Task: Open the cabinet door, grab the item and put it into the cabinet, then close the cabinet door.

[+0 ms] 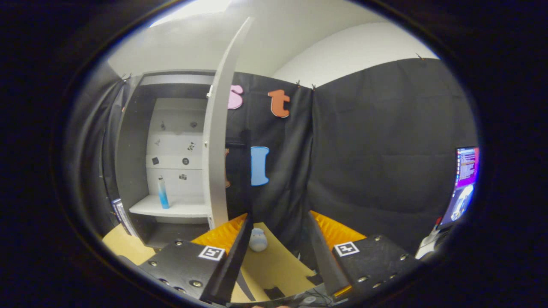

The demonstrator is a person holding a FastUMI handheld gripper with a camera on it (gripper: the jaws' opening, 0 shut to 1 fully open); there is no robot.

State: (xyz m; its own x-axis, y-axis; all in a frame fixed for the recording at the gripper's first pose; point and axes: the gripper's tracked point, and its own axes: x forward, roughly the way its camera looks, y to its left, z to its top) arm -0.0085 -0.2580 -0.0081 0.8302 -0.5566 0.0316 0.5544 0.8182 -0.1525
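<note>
My gripper point(276, 239) hangs above the table point(274, 261), its two fingers spread apart with nothing between them but open air and the tan tabletop below. Each finger carries a square black-and-white marker point(212, 252) on its mount. Just ahead of the left finger point(233, 256), and partly hidden by its tip, a small grey-blue rounded item point(258, 239) sits on the table, near the foot of the cabinet door; I cannot make out what it is.

Farther off and to the left stands the cabinet point(128, 162), dark on the outside and white within. Its door point(218, 141) is swung wide open, so that I see it nearly edge-on as a pale curved strip rising from just beyond the left finger toward the ceiling. Inside, a blue bottle point(162, 193) with a pale top stands upright on the white shelf point(171, 208), toward the shelf's left end. Small dark marks dot the white back panel above it.

Behind the door and across the right of the scene hangs the black cloth wall point(385, 149). At the far right, a lit screen point(464, 188) glows at the edge of my sight.
</note>
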